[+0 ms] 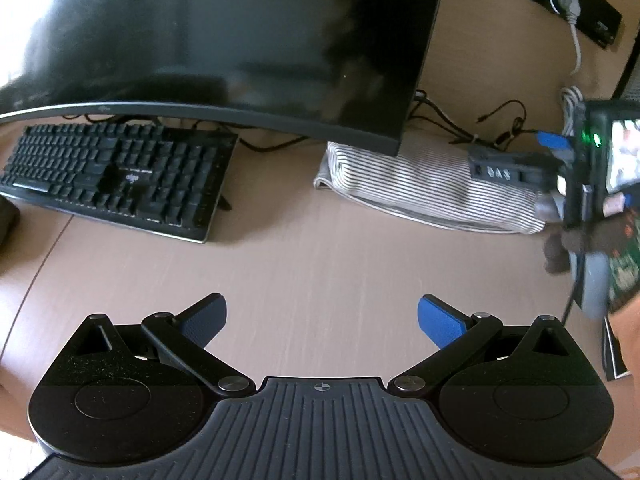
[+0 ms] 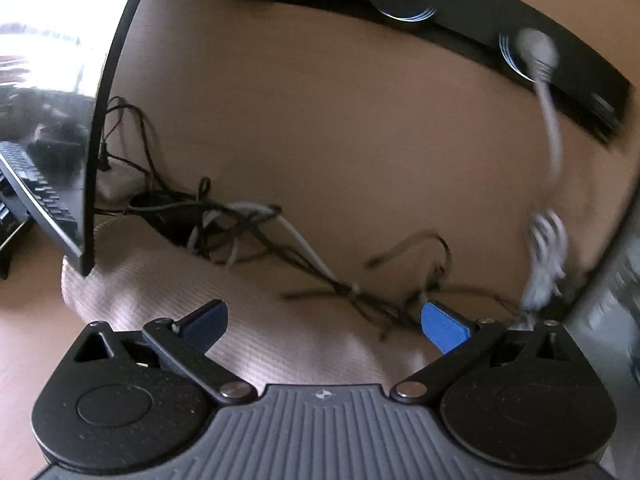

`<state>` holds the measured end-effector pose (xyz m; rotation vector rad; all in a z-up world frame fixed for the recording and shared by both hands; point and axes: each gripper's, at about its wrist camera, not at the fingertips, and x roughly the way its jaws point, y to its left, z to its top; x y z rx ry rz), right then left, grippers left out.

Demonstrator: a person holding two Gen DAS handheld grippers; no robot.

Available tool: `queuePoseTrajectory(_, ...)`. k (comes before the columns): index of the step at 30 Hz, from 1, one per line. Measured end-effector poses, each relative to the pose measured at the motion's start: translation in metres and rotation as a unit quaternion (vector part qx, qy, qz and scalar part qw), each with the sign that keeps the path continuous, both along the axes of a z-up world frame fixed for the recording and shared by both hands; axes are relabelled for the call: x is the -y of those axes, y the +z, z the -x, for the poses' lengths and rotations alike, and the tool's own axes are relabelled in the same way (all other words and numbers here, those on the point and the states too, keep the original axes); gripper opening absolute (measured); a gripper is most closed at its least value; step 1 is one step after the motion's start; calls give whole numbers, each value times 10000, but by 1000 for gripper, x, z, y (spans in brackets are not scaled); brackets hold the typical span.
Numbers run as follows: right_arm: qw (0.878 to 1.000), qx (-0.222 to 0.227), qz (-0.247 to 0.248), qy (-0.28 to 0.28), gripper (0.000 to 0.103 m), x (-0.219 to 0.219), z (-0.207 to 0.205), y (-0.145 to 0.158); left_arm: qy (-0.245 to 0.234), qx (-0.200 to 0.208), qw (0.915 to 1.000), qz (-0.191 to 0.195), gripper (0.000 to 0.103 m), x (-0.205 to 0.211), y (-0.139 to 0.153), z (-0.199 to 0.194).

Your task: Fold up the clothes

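The folded white cloth with thin grey stripes (image 1: 424,184) is lying at the right middle of the left view, its long side running left to right on the tabletop (image 1: 304,264). The right claw (image 2: 324,326), spread and holding nothing, is hovering directly over it; the left claw (image 1: 320,320), also spread, is facing it from well apart.

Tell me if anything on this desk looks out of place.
The folded striped cloth sits partly under the monitor's corner, beside a tangle of cables, an odd spot for laundry. Both grippers, left and right, are open and empty.

Striped woven cloth garment (image 1: 424,184) on matt wood-grain desk (image 1: 320,264); glossy black monitor (image 1: 224,40)
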<state>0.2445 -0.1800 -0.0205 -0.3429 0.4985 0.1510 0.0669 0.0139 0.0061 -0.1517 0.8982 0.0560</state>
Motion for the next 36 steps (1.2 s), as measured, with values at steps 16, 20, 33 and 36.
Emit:
queuePoseTrajectory(16, 9757, -1409, -1677, -34, 103, 16, -85, -47, 406, -403, 9984, -25, 103, -14, -14, -17)
queuePoseTrajectory(20, 9741, -1521, -1668, 159, 103, 15, -80, -49, 275, -491, 9984, 13, 103, -9, -18, -18)
queuePoseTrajectory(33, 9691, -1775, -1580, 656, 103, 11, 48, -31, -218, -485, 9986, 44, 103, 4, -26, -14)
queuePoseTrajectory(36, 9711, -1750, -1434, 762, 103, 2, 83, -28, -391, -466, 9981, 43, 103, 5, -27, -10)
